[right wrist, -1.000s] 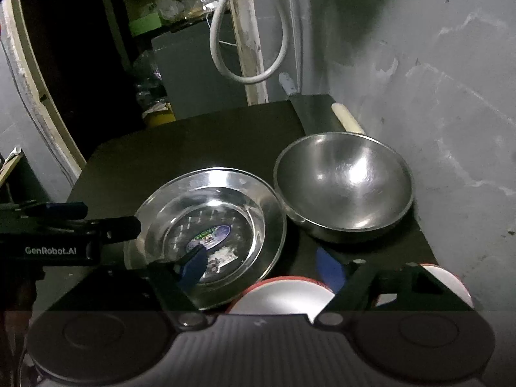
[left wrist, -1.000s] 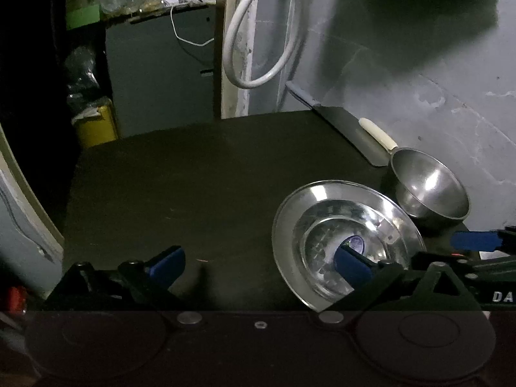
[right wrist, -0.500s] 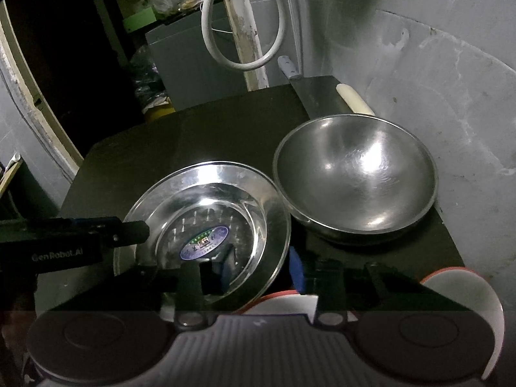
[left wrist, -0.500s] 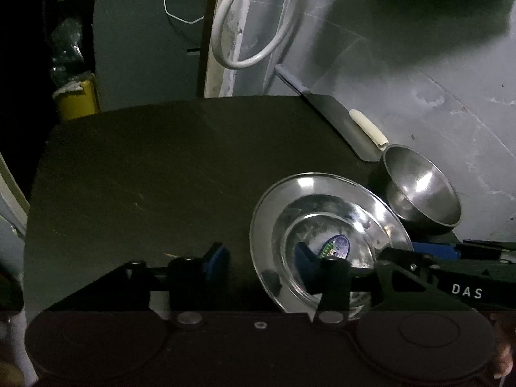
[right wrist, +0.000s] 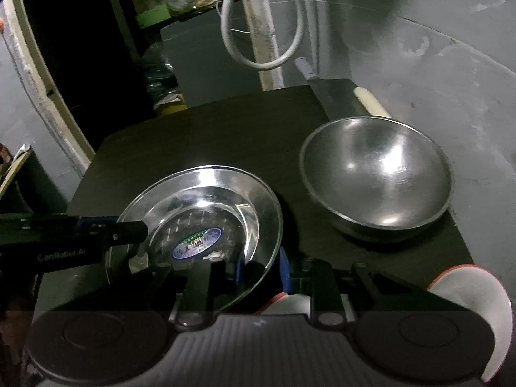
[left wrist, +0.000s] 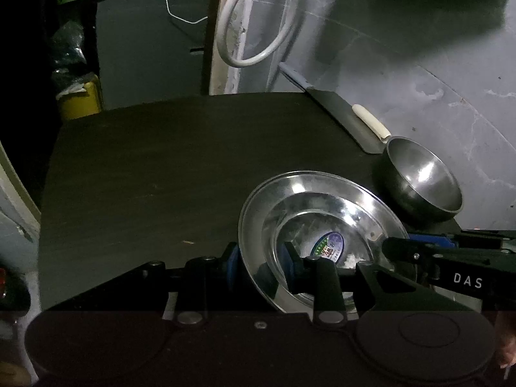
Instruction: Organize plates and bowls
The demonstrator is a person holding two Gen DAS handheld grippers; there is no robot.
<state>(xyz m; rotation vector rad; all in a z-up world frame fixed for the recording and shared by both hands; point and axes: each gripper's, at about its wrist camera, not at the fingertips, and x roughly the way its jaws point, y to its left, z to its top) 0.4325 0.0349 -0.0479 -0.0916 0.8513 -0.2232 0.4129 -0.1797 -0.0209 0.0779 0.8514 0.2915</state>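
A steel plate [left wrist: 322, 213] with a blue sticker sits on the dark table [left wrist: 161, 177], near side. My left gripper [left wrist: 259, 266] is shut on its left rim; its blue pads sit on either side of the rim. My right gripper [right wrist: 259, 269] is shut on the plate's [right wrist: 206, 206] right rim. The plate looks tilted between them. A large steel bowl [right wrist: 377, 177] stands to the right of the plate, apart from it; it also shows in the left wrist view [left wrist: 422, 180].
Red-rimmed white dishes [right wrist: 467, 293] lie at the near right corner. A cleaver [right wrist: 335, 96] with a pale handle lies at the back right by the grey wall. A white hose loop [left wrist: 254, 32] hangs behind the table.
Both grippers were open a second ago. They have since closed onto opposite rims of the steel plate, and the plate has tipped up slightly.
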